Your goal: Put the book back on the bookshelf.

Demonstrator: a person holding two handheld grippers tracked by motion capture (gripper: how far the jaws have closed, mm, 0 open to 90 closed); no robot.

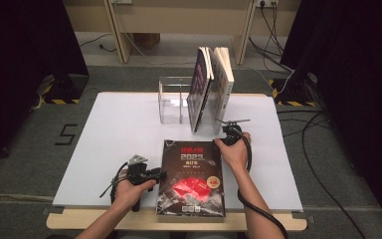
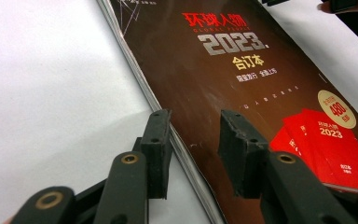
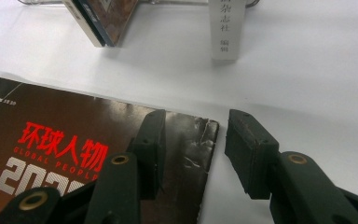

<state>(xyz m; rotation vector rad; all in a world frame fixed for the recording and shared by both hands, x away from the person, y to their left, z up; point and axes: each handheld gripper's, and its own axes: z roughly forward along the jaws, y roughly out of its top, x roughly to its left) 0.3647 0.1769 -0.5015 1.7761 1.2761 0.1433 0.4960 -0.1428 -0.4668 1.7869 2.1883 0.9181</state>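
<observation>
A dark-covered book [image 1: 191, 179] with red and white lettering lies flat at the front middle of the white board. My left gripper [image 1: 160, 174] is at its left edge. In the left gripper view the left gripper [image 2: 193, 123] is open, one jaw over the white board and the other over the cover of the book [image 2: 242, 70], with the page edge between them. My right gripper [image 1: 227, 137] is at the book's far right corner. In the right gripper view the right gripper [image 3: 193, 126] stands open astride that worn corner of the book [image 3: 74, 140], pads not pressing it.
A clear acrylic stand [image 1: 171, 99] sits at the back of the white board [image 1: 119, 134], holding two upright books [image 1: 201, 89] [image 1: 223, 84] that lean together. Their lower ends [image 3: 107, 21] [image 3: 226, 28] rise just beyond the flat book. Black curtains and cables flank the table.
</observation>
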